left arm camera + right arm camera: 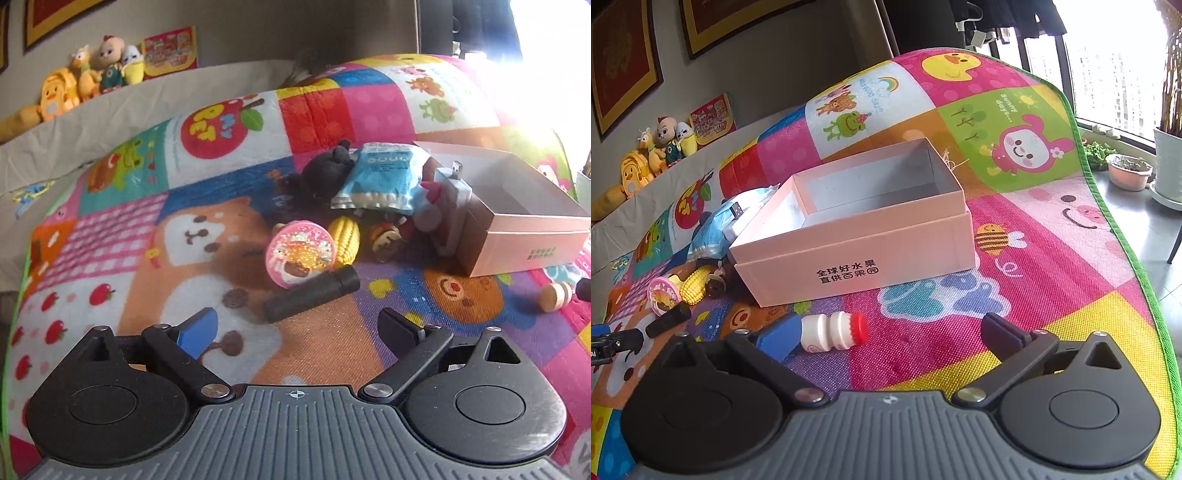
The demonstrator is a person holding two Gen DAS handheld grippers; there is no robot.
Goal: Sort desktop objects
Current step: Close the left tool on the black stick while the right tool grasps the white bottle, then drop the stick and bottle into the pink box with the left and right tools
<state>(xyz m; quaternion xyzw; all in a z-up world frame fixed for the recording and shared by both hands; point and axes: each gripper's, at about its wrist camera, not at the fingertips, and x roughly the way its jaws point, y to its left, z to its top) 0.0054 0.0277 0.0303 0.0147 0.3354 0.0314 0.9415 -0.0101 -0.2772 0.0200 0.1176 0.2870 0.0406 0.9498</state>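
Left claw (297, 325) and right claw (890, 332): both spread wide, nothing gripped. One pink box (849, 236) on the mat (1015, 258). One black cylinder (312, 297), one toy corn (345, 238), one small bottle (833, 332) beside it.

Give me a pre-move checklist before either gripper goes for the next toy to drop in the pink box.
1. Left gripper open, nothing between its pads: ok.
2. Right gripper open and empty: ok.
3. Pink cardboard box open on top, nothing visible on the floor that shows: ok.
4. Black cylindrical tube lies on the patchwork mat just ahead of the left gripper, touching the pink glitter disc: ok.
5. White toy bottle with red cap on its side, partly hidden by the right gripper's blue pad: cannot tell if centred.
6. Pile beside the box, yellow toy corn included, crowded: not ok.
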